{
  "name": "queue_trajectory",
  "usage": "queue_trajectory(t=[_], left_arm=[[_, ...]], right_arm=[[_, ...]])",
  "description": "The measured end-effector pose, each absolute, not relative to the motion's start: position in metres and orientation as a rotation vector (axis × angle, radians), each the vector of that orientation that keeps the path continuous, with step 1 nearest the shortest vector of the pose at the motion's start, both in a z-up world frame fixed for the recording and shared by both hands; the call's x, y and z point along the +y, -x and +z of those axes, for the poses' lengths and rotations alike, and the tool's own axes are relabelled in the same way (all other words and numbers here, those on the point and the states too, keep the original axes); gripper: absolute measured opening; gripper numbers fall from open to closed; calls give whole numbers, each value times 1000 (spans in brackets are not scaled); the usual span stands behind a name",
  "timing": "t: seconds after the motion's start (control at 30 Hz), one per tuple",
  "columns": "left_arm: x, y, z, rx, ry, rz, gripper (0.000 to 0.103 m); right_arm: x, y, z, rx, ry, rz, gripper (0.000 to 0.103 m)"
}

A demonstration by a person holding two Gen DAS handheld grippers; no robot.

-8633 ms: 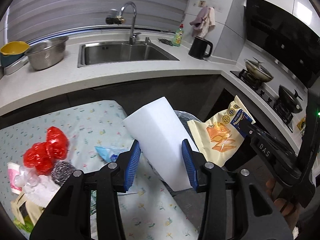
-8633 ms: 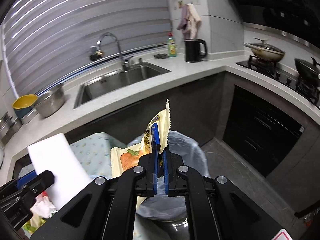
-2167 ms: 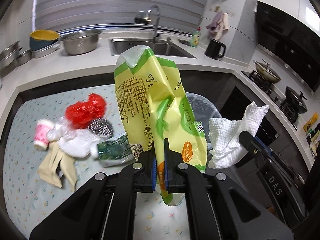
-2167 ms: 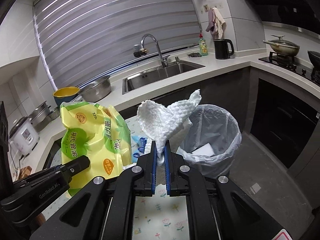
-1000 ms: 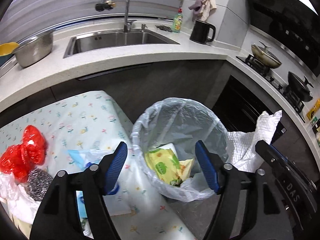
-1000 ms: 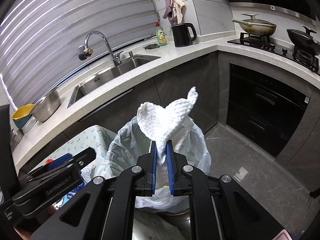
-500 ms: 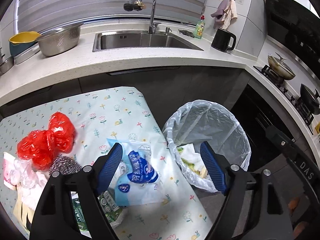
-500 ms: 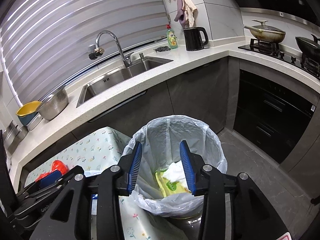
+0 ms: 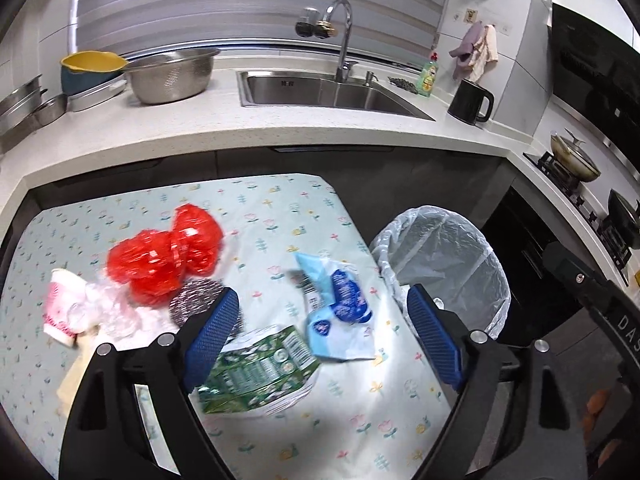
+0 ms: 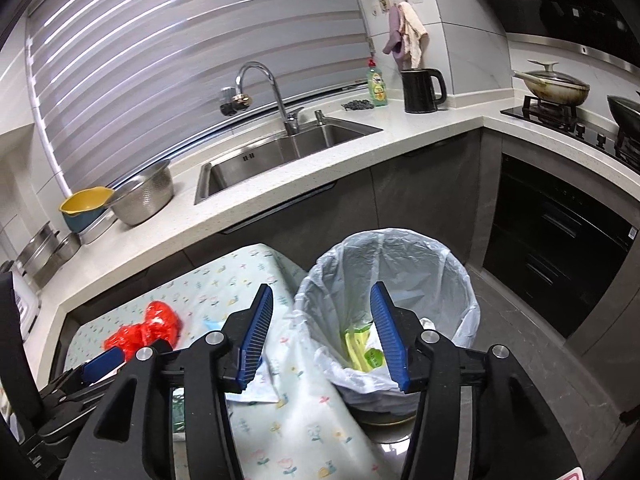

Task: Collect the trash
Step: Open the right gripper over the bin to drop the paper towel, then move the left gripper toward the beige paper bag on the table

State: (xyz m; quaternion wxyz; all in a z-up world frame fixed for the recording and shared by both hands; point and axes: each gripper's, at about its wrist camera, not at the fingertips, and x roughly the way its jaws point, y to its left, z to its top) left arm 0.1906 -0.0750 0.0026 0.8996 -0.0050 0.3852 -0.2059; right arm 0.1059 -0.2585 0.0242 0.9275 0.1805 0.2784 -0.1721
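Observation:
Trash lies on a floral-cloth table (image 9: 280,200): a red plastic bag (image 9: 168,256), a steel scourer (image 9: 192,300), a pink paper cup (image 9: 60,308), a green wrapper (image 9: 256,368) and a blue-and-white packet (image 9: 340,308). A bin with a clear liner (image 9: 444,264) stands off the table's right edge; in the right wrist view (image 10: 400,276) it holds a yellow-green packet (image 10: 362,350). My left gripper (image 9: 324,340) is open and empty above the green wrapper and blue packet. My right gripper (image 10: 322,336) is open and empty over the bin's near rim.
A white counter (image 9: 200,128) with a sink (image 9: 320,92), steel bowl (image 9: 172,76), yellow bowl (image 9: 92,64) and black kettle (image 9: 470,102) runs behind the table. A stove with pans (image 9: 576,160) is at the right. Dark cabinets (image 10: 560,260) stand behind the bin.
My right gripper opened and dropped the white paper towel into the bin. My left gripper, open after dropping the yellow-green packet, moved back left over the table trash.

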Motion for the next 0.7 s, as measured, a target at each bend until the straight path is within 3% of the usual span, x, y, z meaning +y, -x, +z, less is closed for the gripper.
queue_trajectory(t=[0.7], left_arm=[[74, -152, -5, 834, 124, -223, 87]], right_arm=[[-157, -86, 31, 618, -310, -226, 54]])
